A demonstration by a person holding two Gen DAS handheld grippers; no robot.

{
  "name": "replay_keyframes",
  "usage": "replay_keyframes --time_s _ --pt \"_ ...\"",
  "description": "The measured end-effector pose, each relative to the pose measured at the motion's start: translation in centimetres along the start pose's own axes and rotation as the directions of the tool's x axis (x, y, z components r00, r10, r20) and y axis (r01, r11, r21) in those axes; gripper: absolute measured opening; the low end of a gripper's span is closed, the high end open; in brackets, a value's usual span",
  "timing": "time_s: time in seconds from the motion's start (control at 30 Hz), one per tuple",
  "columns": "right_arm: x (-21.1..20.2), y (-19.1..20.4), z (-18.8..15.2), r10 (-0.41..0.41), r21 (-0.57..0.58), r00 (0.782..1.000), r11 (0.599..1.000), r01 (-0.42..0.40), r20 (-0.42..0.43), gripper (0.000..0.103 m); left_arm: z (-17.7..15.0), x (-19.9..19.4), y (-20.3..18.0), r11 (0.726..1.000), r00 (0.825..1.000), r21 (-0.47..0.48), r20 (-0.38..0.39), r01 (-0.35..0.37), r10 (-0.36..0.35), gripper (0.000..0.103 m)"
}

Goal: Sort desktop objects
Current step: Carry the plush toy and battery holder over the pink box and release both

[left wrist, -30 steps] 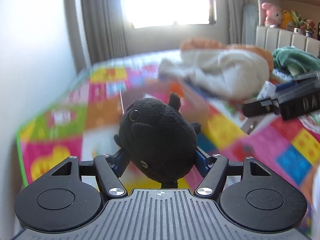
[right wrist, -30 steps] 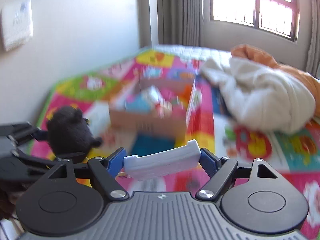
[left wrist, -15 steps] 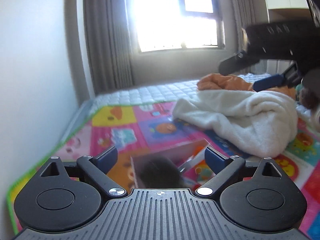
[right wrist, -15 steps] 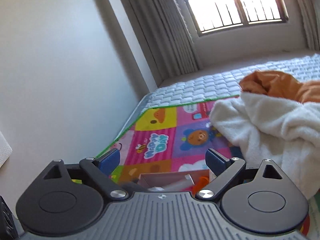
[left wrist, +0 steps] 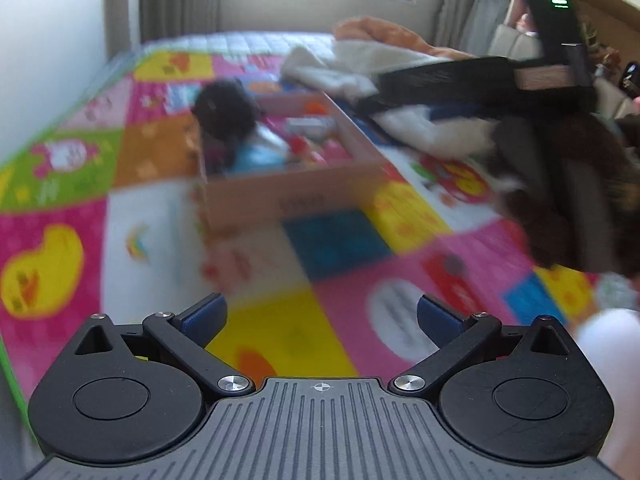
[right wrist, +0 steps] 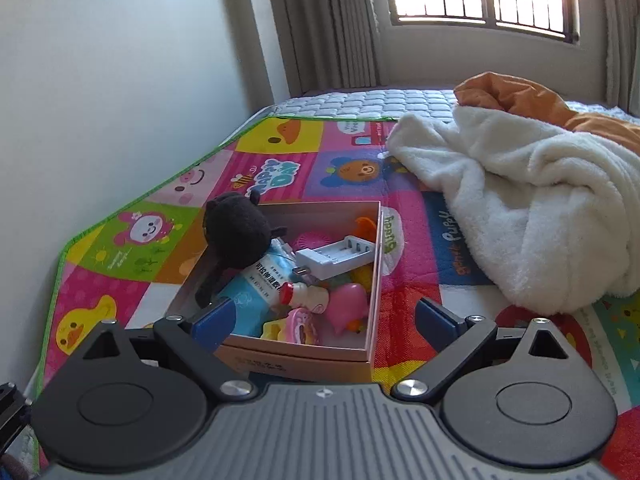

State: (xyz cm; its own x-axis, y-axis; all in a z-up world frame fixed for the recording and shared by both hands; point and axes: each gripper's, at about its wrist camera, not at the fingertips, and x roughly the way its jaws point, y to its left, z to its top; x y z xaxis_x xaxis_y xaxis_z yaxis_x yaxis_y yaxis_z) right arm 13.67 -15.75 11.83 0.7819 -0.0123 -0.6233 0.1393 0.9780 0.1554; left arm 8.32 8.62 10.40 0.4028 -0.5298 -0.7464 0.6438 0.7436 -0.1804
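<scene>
A cardboard box (right wrist: 374,280) sits on the colourful play mat. In it lie a black plush toy (right wrist: 236,236) at the left corner, a white battery charger (right wrist: 338,252), a blue tissue pack (right wrist: 260,288), a small bottle (right wrist: 308,296) and pink toys. My right gripper (right wrist: 324,316) is open and empty, just in front of the box. My left gripper (left wrist: 320,316) is open and empty above the mat, farther back; the box (left wrist: 288,200) and plush (left wrist: 226,114) appear blurred ahead of it.
A white fleece blanket (right wrist: 520,200) and an orange cloth (right wrist: 516,96) lie right of the box. A white wall (right wrist: 100,80) runs along the mat's left edge. In the left wrist view the right gripper's body and the person's arm (left wrist: 560,140) cross the right side.
Both grippers let go: the plush and the white charger now lie in the box. Both grippers have opened and drawn back from the box.
</scene>
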Motion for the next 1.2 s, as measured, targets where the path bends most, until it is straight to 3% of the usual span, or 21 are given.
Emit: replay_keyframes --time_s 0.1,0.17,0.37,0.53,0.57,0.63,0.67,0.73,0.8,0.87,0.9,1.0,1.13,1.2 --pt "0.2 2.4 0.6 -0.001 -0.081 1.000 0.997 0.003 0.024 0.096 -1.5 -2.4 -0.6 0.990 0.989 -0.017 -0.032 0.143 -0.143 0.103" --pt "0.8 4.1 1.5 0.004 -0.126 0.999 0.992 0.001 0.038 0.096 -2.6 -2.9 -1.1 0.990 0.990 -0.010 -0.013 0.142 -0.142 0.103" --pt "6.8 9.6 5.3 0.002 -0.237 1.000 0.972 0.003 0.021 0.096 -3.6 0.3 0.9 0.981 0.999 -0.188 0.017 0.039 -0.036 0.103" --pt "14.1 13.1 7.2 -0.035 -0.284 0.999 0.958 0.030 -0.011 0.095 -3.0 1.5 2.0 0.980 0.987 -0.170 0.107 -0.104 0.123 0.103" --pt "15.5 13.4 7.1 -0.050 -0.299 0.999 0.953 0.042 -0.021 0.087 -2.8 1.9 2.2 0.980 0.983 -0.158 0.116 -0.124 0.143 0.103" --pt "17.6 13.6 6.6 -0.076 -0.339 0.996 0.939 0.054 -0.052 0.059 -2.6 2.5 3.0 0.980 0.985 -0.166 0.111 -0.114 0.133 0.103" --pt "18.2 13.4 6.5 -0.078 -0.343 0.995 0.938 0.050 -0.068 0.059 -2.7 2.9 3.5 0.978 0.987 -0.180 0.102 -0.105 0.125 0.103" --pt "18.2 11.9 7.1 -0.033 -0.242 0.996 0.970 0.011 -0.087 0.059 -2.8 3.6 4.1 0.975 0.989 -0.201 0.088 -0.099 0.118 0.103" --pt "18.4 8.3 8.5 0.091 0.066 0.983 0.994 -0.082 -0.157 0.059 -3.1 4.4 4.3 0.973 0.992 -0.215 0.073 -0.087 0.105 0.103" --pt "19.8 4.6 8.8 0.213 0.391 0.953 0.913 -0.116 -0.216 0.059 -3.2 4.9 4.3 0.971 0.994 -0.226 0.059 -0.074 0.090 0.103" --pt "20.6 3.4 8.5 0.244 0.474 0.942 0.873 -0.111 -0.229 0.059 -3.3 5.1 4.2 0.972 0.995 -0.225 0.057 -0.069 0.084 0.103" --pt "21.9 2.3 7.4 0.276 0.526 0.934 0.841 -0.122 -0.225 0.058 -3.5 5.3 3.9 0.976 0.996 -0.208 0.050 -0.062 0.074 0.103" --pt "21.2 2.8 6.7 0.277 0.449 0.942 0.878 -0.168 -0.189 0.059 -3.7 5.3 3.6 0.976 0.995 -0.198 0.028 -0.090 0.098 0.103" --pt "20.0 2.5 6.9 0.292 0.454 0.941 0.871 -0.188 -0.171 0.068 -3.9 4.7 3.5 0.974 0.994 -0.208 0.035 -0.092 0.102 0.103"
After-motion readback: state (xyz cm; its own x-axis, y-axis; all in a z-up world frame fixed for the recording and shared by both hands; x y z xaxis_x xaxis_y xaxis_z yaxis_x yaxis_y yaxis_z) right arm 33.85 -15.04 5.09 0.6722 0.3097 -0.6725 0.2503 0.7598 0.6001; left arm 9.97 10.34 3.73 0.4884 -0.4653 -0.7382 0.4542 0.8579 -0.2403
